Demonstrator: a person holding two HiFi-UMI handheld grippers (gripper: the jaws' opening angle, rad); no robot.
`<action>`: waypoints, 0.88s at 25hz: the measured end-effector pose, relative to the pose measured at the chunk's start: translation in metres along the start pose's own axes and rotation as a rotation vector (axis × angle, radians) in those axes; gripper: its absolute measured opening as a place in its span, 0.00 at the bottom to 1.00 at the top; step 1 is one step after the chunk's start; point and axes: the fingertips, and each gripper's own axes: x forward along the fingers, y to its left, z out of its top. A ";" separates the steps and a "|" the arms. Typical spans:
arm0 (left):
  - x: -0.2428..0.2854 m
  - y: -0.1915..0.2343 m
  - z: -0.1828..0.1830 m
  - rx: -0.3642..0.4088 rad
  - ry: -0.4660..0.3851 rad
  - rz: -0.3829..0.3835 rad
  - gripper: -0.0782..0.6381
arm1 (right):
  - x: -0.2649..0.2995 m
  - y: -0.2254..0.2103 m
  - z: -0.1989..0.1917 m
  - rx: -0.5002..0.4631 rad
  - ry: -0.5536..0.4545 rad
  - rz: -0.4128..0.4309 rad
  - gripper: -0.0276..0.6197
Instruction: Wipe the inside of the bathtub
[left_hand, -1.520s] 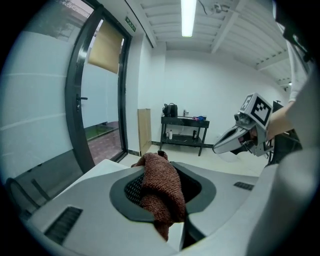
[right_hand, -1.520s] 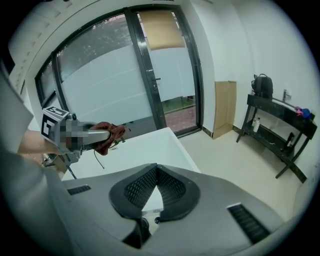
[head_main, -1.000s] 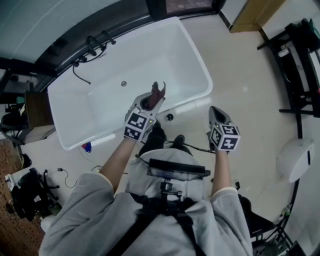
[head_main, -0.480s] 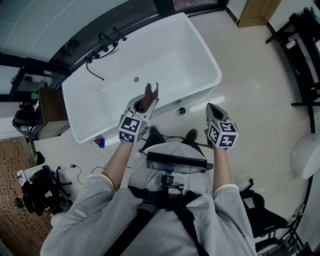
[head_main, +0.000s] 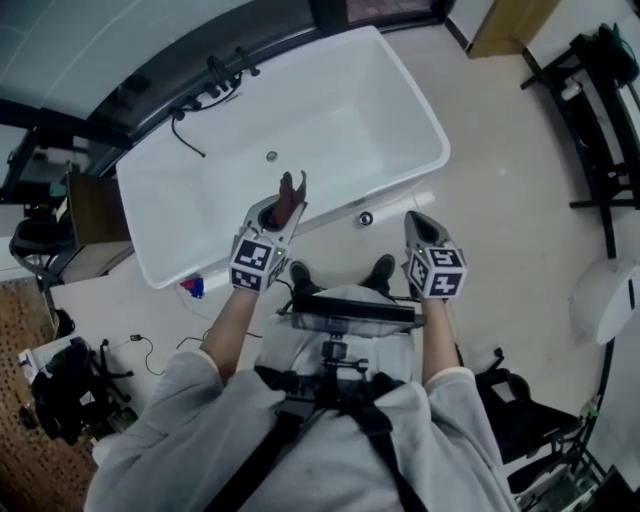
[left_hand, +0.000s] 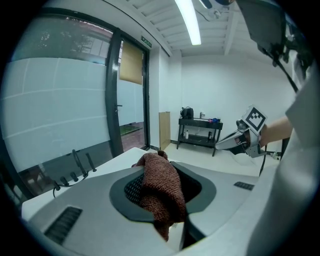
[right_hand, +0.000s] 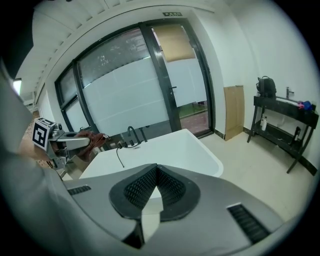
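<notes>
The white rectangular acrylic bathtub lies ahead of the person, with black tap fittings on its far left rim. Over the tub's near rim hangs the left gripper, clamped on a reddish-brown knitted cloth that stands up out of its jaws, probably carried ready to be lowered inside. The cloth touches no tub surface yet. Further right, the right gripper hovers above the floor outside the tub, jaws pressed together on nothing, likely kept out of the way.

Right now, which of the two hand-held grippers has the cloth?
The left hand-held gripper: its jaws clamp the brown cloth. The right hand-held gripper is shut and empty.
</notes>
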 end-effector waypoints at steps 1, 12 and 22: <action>-0.007 0.008 -0.005 -0.008 -0.002 0.009 0.25 | 0.002 0.007 -0.001 0.004 0.002 -0.004 0.05; -0.068 0.062 -0.040 -0.102 -0.011 0.110 0.25 | 0.020 0.051 -0.018 -0.015 0.047 0.004 0.05; -0.086 0.065 -0.052 -0.160 -0.031 0.145 0.25 | 0.024 0.054 -0.012 -0.058 0.055 0.015 0.05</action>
